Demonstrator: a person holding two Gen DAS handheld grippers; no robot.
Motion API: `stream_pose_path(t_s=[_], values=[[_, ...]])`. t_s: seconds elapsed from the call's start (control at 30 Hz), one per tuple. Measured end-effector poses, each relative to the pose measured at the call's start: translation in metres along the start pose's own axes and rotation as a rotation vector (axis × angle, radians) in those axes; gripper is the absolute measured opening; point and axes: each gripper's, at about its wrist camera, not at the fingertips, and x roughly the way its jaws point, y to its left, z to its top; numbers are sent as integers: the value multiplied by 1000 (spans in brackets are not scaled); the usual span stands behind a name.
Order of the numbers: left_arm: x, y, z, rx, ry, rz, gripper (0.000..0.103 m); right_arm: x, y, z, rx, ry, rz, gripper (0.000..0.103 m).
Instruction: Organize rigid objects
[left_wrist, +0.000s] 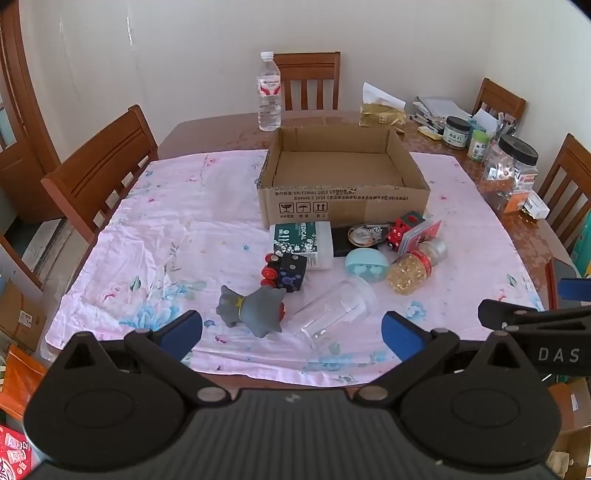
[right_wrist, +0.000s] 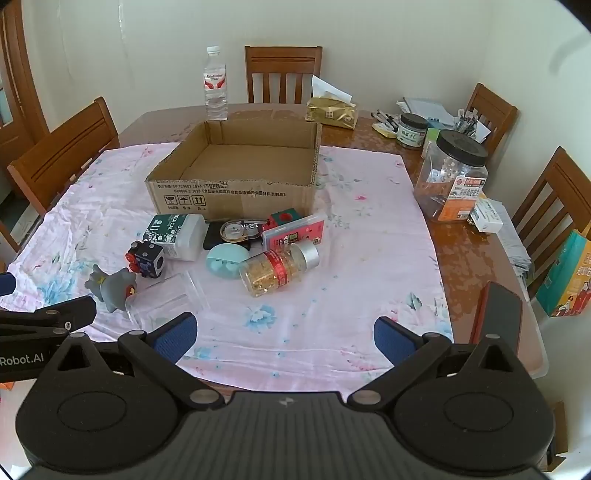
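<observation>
My left gripper (left_wrist: 291, 332) and right gripper (right_wrist: 284, 338) hover with fingers apart, holding nothing. Toys, bottles and a clear cup (left_wrist: 334, 308) lie scattered on the pink-clothed tabletop (right_wrist: 332, 325) just before the open cardboard box (left_wrist: 341, 201).

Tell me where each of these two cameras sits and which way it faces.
Left wrist: rides the left hand-held gripper, facing forward over the table's near edge at the grey toy and cardboard box; its open blue-padded fingers and the right hand-held gripper's edge show.
Right wrist: rides the right hand-held gripper, further right, facing the same way; open fingers and the left gripper's edge show.
Shared: box, toy, gold-capsule bottle, water bottle.
</observation>
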Motion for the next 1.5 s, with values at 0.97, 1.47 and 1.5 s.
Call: stream_pose_path(t_s=[0.97, 1.47, 1.5], values=[[-7, 2, 5, 2, -4, -4, 102, -9, 2, 0, -11, -19, -12, 103], [-7, -4, 6, 2, -20, 8, 103, -9, 0, 4, -33, -34, -13, 103], [-7, -4, 7, 1, -21, 9, 103, -9, 0, 5, -34, -34, -13, 103]])
